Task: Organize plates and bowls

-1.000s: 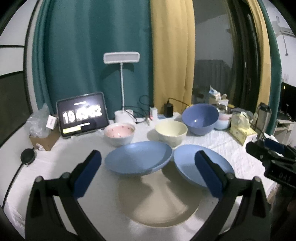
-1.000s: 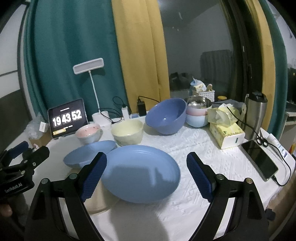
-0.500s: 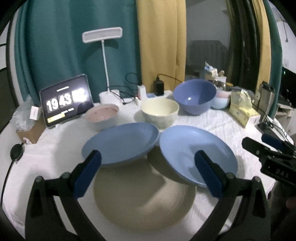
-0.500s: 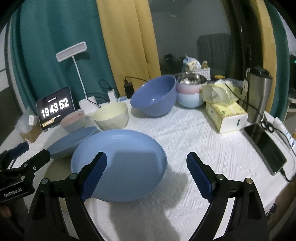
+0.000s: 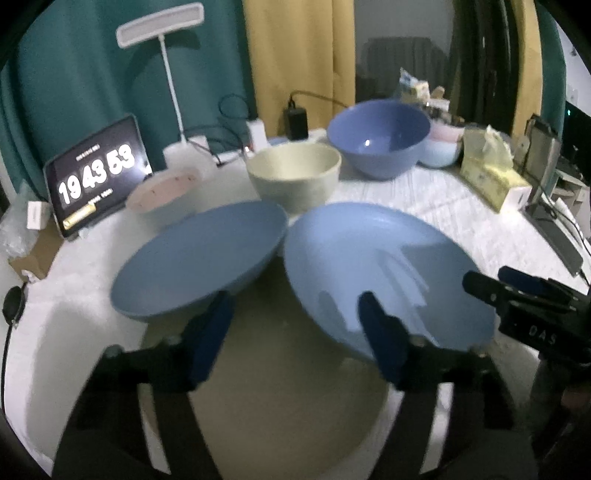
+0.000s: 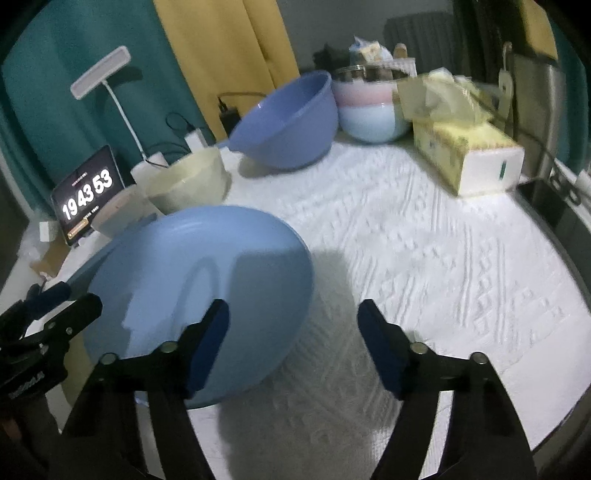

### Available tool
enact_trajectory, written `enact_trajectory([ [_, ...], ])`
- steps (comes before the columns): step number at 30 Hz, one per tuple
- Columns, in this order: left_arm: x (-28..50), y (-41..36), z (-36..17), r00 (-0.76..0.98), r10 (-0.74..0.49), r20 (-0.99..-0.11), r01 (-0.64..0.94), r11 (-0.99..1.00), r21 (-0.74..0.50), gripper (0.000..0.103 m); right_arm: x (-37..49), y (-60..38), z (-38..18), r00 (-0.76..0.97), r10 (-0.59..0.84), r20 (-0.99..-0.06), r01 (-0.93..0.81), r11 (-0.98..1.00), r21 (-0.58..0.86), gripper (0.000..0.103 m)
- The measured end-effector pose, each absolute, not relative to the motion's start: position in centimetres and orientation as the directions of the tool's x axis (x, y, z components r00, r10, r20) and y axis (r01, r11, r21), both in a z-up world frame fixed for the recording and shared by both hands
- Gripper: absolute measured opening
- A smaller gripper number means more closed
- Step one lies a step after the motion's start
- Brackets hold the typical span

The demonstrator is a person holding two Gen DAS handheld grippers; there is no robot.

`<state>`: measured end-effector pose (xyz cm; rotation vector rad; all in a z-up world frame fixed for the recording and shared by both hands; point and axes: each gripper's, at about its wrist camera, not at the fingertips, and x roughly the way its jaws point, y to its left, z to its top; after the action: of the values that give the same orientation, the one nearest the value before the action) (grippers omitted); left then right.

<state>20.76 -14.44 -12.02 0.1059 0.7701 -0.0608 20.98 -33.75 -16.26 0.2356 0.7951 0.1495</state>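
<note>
A beige plate (image 5: 280,398) lies at the table's near edge. Two blue plates lean on it, one to the left (image 5: 199,258) and one to the right (image 5: 376,269). My left gripper (image 5: 295,332) hangs low over the beige plate; its jaws are closing with nothing pressed between them. In the right wrist view the right blue plate (image 6: 199,280) has its near right rim between the jaws of my right gripper (image 6: 295,343), which are closing without touching it. Behind stand a pink bowl (image 5: 162,188), a cream bowl (image 5: 293,173) and a big blue bowl (image 5: 378,136).
A tablet clock (image 5: 98,173) and a white lamp (image 5: 159,22) stand at the back left, beside a cardboard box (image 5: 33,254). At the right are stacked pink and blue bowls (image 6: 369,107), a tissue box (image 6: 469,155), a phone (image 6: 546,206) and a steel flask (image 6: 546,96). White cloth (image 6: 424,258) covers the table.
Both grippers have come down and forward toward the plates, which now look larger and closer. Both pairs of jaws have narrowed from wide open.
</note>
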Motion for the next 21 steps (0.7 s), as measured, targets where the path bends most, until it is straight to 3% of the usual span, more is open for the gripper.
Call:
enact_trajectory([
  [3, 21.5, -14.9, -12.8, 0.693, -0.013, -0.720, 0.095, 0.993, 0.074, 0.053, 21.5, -34.0, -16.8, 0.672, 0.253, -0.696, -0.054, 0.954, 0.294, 0.066],
  [9, 22.0, -16.4, -13.4, 0.677, -0.023, -0.735, 0.130, 0.988, 0.089, 0.043, 22.0, -34.0, -17.2, 0.652, 0.276, -0.706, -0.068, 0.949, 0.308, 0.039],
  [11, 22.0, -16.7, -13.5, 0.675, -0.021, -0.737, 0.134, 0.986, 0.095, 0.043, 22.1, -34.1, -17.2, 0.647, 0.274, -0.712, -0.069, 0.950, 0.303, 0.023],
  [21, 22.2, -18.0, -13.2, 0.678, -0.046, -0.733, 0.171, 0.981, 0.097, 0.039, 21.6, -35.7, -15.7, 0.687, 0.211, -0.696, -0.028, 0.964, 0.265, 0.020],
])
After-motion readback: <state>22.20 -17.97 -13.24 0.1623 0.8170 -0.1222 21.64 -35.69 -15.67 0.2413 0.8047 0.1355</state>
